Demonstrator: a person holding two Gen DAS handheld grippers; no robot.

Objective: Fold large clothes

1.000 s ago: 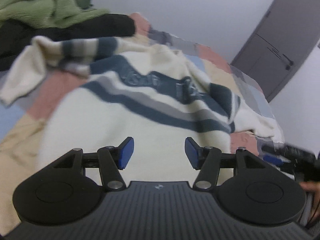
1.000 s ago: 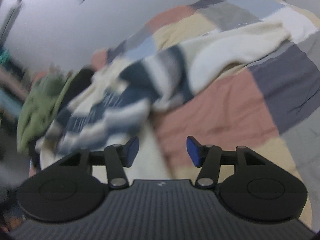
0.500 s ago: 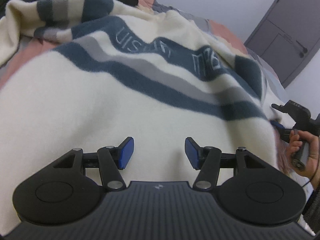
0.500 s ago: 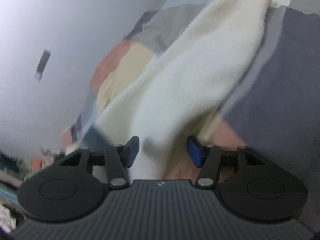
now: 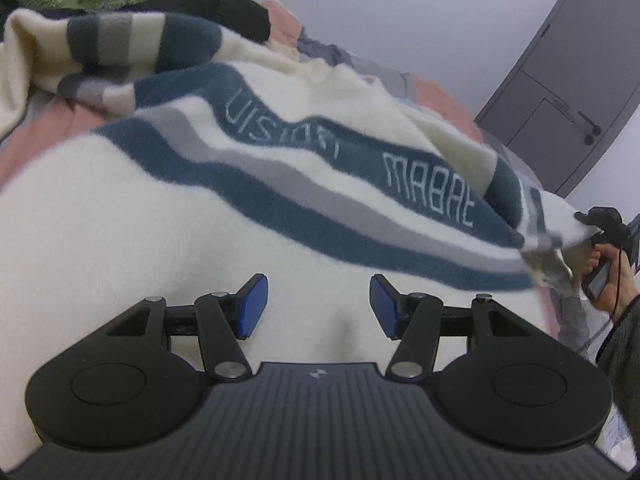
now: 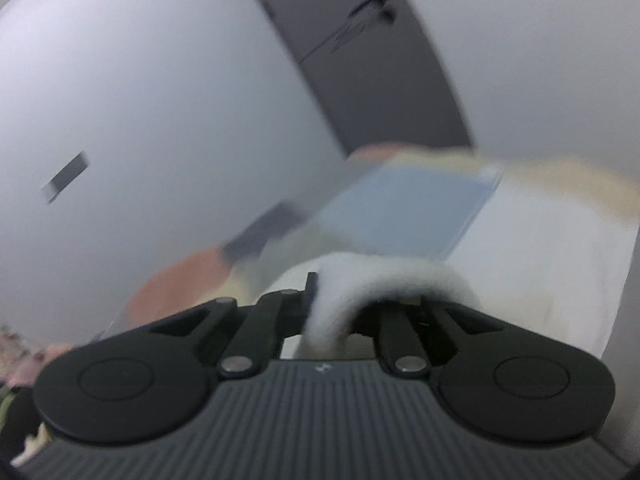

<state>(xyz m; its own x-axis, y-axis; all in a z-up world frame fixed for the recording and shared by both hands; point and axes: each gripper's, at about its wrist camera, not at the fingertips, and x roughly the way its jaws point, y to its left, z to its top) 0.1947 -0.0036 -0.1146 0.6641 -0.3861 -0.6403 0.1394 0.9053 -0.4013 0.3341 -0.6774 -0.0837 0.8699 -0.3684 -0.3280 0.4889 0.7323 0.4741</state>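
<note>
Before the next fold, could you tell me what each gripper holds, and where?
The right gripper is shut on the sweater at a cream sleeve edge; the left gripper is open, holding nothing.

Pale walls (image 5: 400, 8), grey door (image 5: 568, 92)

Light letters ran along the dark blue stripe (image 5: 320, 152) of the cream sweater (image 5: 140, 248), in the middle of the left wrist view. Toward the left of the stripe stood a word that seemed to read "VISION", its last letters unclear. Further right, near the sweater's lifted edge, stood "MABAE", also not certain at the end, where a fold covered the stripe. A small pale logo mark (image 5: 316, 374) sat at the top edge of the hand-held gripper's ribbed body, too small to read. The right wrist view was blurred and showed no readable text.
</note>
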